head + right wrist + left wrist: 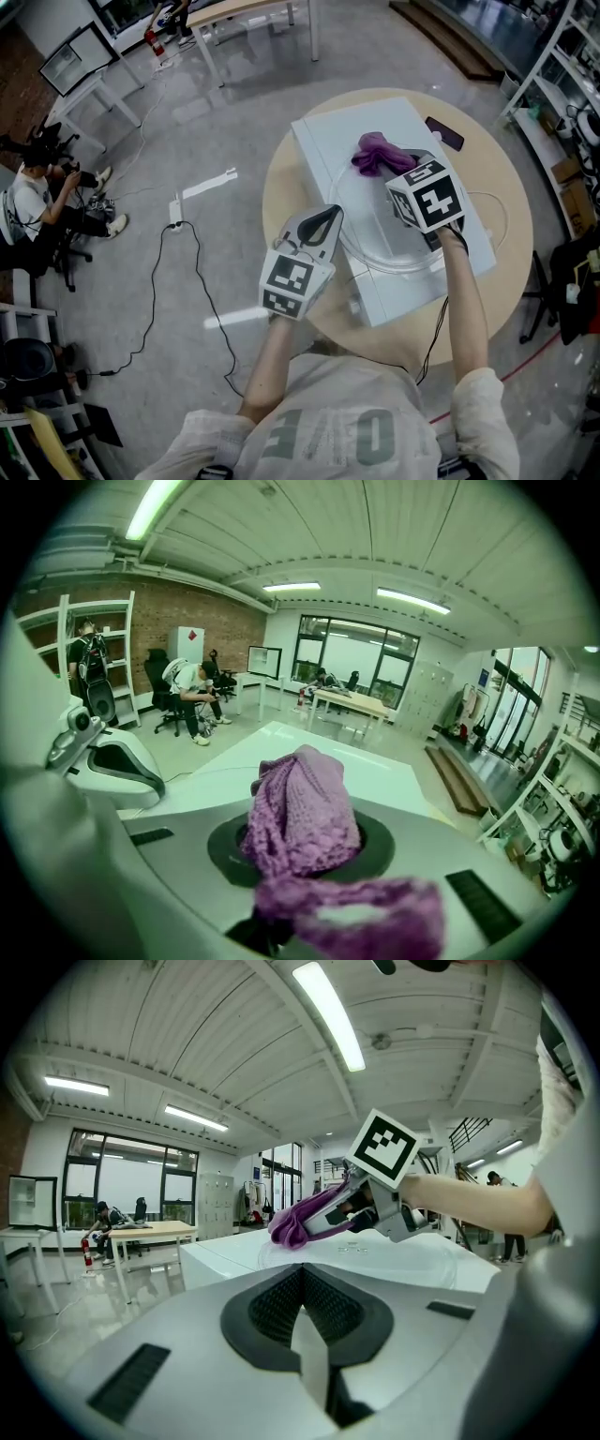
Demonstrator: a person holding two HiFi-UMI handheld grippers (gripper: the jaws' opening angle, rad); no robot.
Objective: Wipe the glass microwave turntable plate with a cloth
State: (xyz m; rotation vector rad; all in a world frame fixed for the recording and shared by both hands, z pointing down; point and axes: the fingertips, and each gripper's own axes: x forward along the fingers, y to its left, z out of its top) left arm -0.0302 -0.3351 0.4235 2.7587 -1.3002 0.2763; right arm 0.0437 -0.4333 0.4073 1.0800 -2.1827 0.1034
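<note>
Right gripper (302, 850) jaws clamp the cloth (305, 803); head view hides them.

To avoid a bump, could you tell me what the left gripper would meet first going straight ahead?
The left gripper, jaws shut, would probably meet the near rim of the glass plate on the white box first, then the purple cloth beyond; depth is unclear.

The left gripper (302, 1330) and right gripper (298, 855) are each shelled in pale grey moulded plastic, with black ribbed lining round the jaws. A black-and-white square-marker cube (292, 281) is fitted to each. A thin black cable (439, 323) is recorded below the right gripper. A cream fabric top with grey printed letters (328, 433) is worn, its sleeves ending near the elbows.
</note>
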